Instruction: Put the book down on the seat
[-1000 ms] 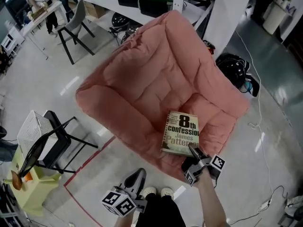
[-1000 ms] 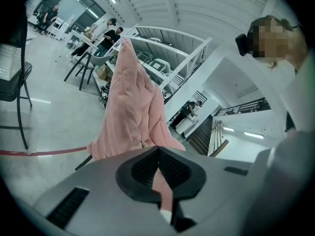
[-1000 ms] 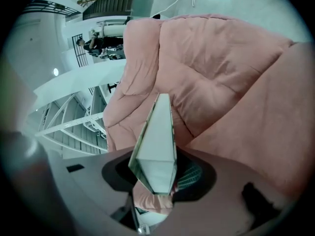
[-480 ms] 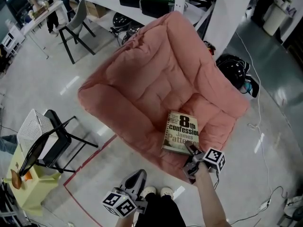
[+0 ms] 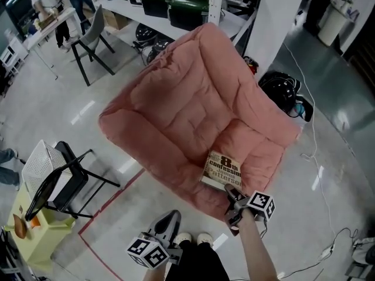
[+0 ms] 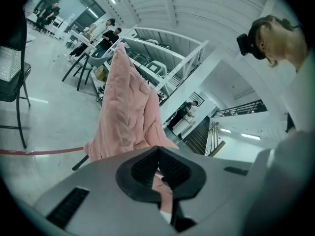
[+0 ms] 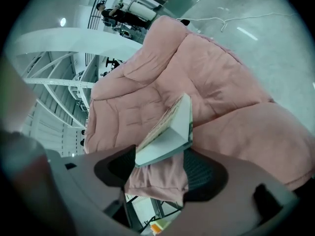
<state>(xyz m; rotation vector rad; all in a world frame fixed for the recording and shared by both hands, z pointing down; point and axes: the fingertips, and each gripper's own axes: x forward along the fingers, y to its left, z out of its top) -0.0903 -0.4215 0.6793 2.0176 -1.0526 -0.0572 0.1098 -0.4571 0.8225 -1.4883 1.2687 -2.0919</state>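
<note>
The paperback book (image 5: 222, 170) lies cover up on the front part of the pink cushioned seat (image 5: 187, 110). My right gripper (image 5: 230, 193) is at the book's near edge. Its jaws have just been opening and now stand wide apart. In the right gripper view the book's (image 7: 170, 132) near corner still reaches between the pads of the right gripper (image 7: 157, 173), and neither pad presses on it. My left gripper (image 5: 171, 215) hangs low by the person's legs, short of the seat. In the left gripper view its (image 6: 157, 154) pads meet with nothing held.
A black folding chair with a white mesh panel (image 5: 55, 177) and a yellow-green stand (image 5: 35, 233) are at the left. Red floor tape (image 5: 111, 201) runs past the seat's front. A black helmet (image 5: 284, 89) and cables (image 5: 316, 157) lie at the right. Shelving (image 5: 187, 4) stands behind.
The right gripper's jaws have spread apart and let go of the book, which now rests lower on the seat. The gripper has rolled and drawn back a little. The left gripper has stayed put.
</note>
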